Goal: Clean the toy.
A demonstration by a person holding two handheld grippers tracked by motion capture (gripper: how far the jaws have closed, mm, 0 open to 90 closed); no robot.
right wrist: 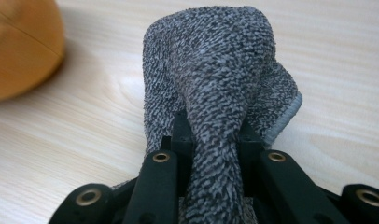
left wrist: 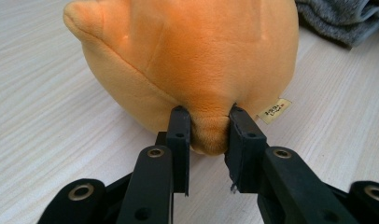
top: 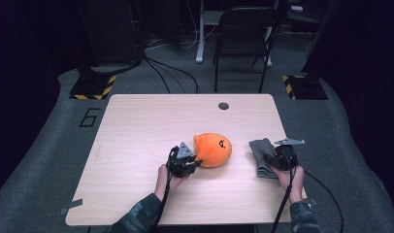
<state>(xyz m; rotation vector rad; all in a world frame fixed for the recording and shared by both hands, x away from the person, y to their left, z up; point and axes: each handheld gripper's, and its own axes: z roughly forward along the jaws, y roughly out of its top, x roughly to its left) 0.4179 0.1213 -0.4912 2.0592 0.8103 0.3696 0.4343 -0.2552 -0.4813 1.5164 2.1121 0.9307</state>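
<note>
The orange plush toy point(left wrist: 187, 60) is pinched by the left gripper point(left wrist: 208, 128) so it is kept steady; the grey towel point(right wrist: 215, 70) is pinched by the right gripper point(right wrist: 215, 135) for wiping, probably.

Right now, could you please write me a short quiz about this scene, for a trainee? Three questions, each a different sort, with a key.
1. True or false: the left gripper pinches a fold of the orange plush.
2. What is the right gripper shut on?
A. the plush's label
B. the grey cloth
C. a cable
3. Fill in: in the high view, the cloth lies to the ____ of the plush on the table.

Key:
1. True; both jaws press a small nub of the plush low on its side.
2. B; a bunched fold of cloth sits between the jaws.
3. Right.
</note>
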